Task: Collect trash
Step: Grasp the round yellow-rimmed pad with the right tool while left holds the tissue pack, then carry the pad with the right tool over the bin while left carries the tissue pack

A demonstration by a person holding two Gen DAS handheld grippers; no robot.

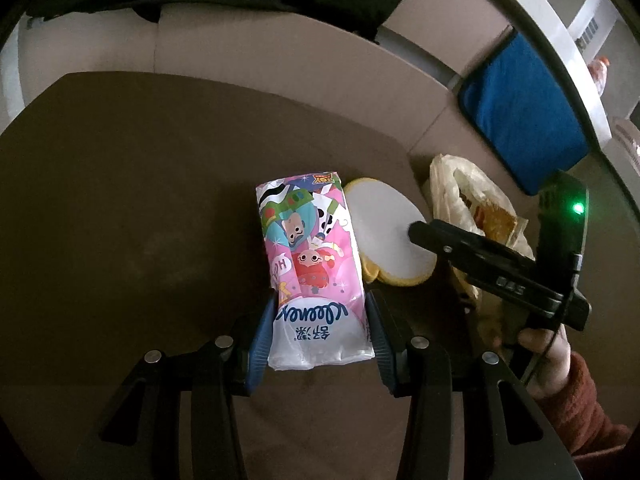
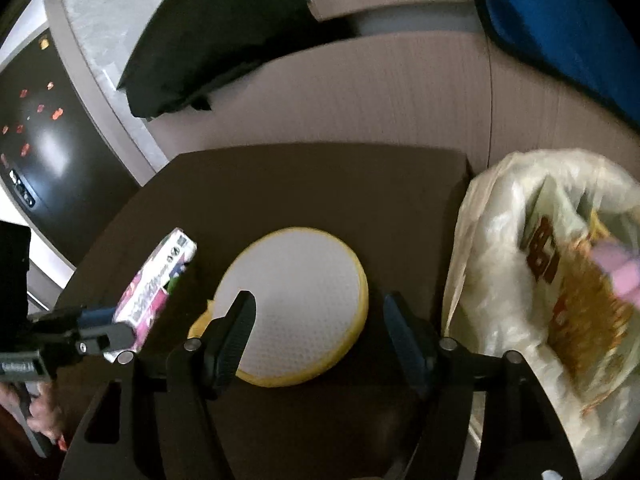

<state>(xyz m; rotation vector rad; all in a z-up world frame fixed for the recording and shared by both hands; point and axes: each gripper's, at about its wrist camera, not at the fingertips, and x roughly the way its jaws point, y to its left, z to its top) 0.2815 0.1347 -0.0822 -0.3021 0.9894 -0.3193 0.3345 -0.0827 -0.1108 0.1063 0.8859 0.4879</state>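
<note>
My left gripper (image 1: pixel 318 332) is shut on a pink cartoon-printed tissue pack (image 1: pixel 312 264), its blue pads pressing both sides of the pack's near end above the dark brown table (image 1: pixel 120 200). The pack also shows at the left of the right wrist view (image 2: pixel 156 292), with the left gripper (image 2: pixel 100 330) on it. A round white disc with a yellow rim (image 2: pixel 296 304) lies on the table just right of the pack (image 1: pixel 390 232). My right gripper (image 2: pixel 320 320) is open and empty, its fingers on either side of the disc's near edge. A whitish plastic trash bag (image 2: pixel 520 280) with wrappers inside stands open at the right (image 1: pixel 460 196).
A beige sofa (image 2: pixel 360 100) runs behind the table, with a black cloth (image 2: pixel 216 40) and a blue cushion (image 1: pixel 520 112) on it. The table's far right corner (image 2: pixel 460 164) is next to the bag.
</note>
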